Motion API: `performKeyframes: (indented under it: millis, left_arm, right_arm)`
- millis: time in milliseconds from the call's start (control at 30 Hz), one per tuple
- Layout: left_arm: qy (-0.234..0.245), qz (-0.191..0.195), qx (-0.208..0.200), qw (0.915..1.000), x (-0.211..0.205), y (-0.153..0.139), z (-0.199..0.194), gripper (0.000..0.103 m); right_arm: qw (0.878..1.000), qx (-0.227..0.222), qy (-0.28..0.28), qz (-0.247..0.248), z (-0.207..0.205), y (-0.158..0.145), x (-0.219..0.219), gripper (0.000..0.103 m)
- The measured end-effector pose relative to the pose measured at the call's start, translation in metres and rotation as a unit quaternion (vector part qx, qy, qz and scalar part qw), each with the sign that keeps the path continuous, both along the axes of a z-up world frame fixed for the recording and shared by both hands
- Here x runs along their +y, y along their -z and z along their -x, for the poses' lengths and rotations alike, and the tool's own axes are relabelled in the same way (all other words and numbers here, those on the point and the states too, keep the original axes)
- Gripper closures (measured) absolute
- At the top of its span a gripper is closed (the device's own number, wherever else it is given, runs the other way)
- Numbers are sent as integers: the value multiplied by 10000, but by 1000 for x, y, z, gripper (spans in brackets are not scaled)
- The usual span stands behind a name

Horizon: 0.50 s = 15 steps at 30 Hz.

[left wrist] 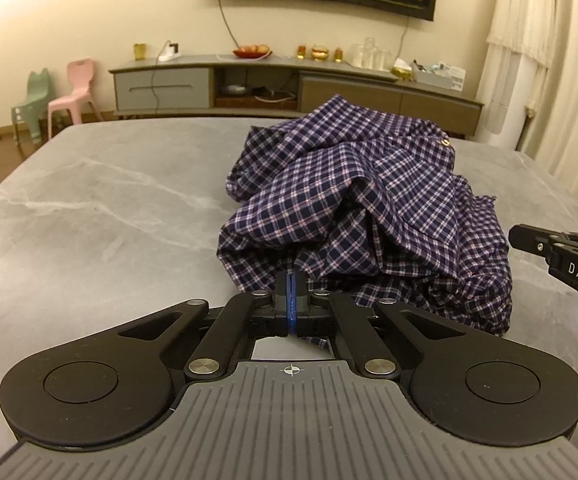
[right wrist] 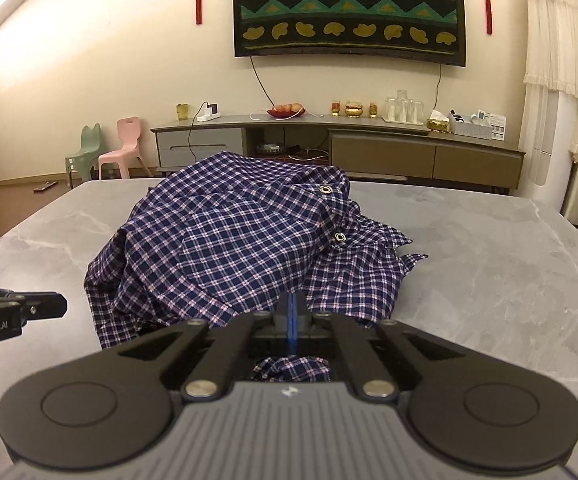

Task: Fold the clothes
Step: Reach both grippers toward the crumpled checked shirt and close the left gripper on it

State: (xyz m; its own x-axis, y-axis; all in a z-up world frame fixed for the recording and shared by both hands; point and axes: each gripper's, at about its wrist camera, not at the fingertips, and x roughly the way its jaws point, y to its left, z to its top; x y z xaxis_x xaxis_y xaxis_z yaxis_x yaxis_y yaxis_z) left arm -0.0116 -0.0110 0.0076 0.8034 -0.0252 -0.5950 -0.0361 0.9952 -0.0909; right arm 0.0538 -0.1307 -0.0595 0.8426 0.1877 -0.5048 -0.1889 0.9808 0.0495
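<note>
A navy plaid shirt with metal snaps lies crumpled in a heap on the grey marble table. My left gripper is shut on the shirt's near edge; cloth passes under its fingers. The right gripper's side shows at the right edge of the left wrist view. In the right wrist view the same shirt lies ahead, and my right gripper is shut on the shirt's near hem, with fabric bunched beneath it. The left gripper's side shows at the left.
The table stretches left and right of the shirt. Beyond its far edge stand a low TV cabinet with cups and bowls, a pink chair, a green chair and a white curtain.
</note>
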Motion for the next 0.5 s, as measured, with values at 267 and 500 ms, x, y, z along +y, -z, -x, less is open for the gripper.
performKeyframes:
  millis: [267, 500]
  left_arm:
    - [-341, 25, 128, 9993, 7, 5, -1, 37]
    - [-474, 88, 104, 9988, 13, 7, -3, 31]
  right_arm:
    - [9992, -209, 278, 211, 1, 2, 0, 33]
    - [9980, -324, 165, 510, 1, 6, 13, 11]
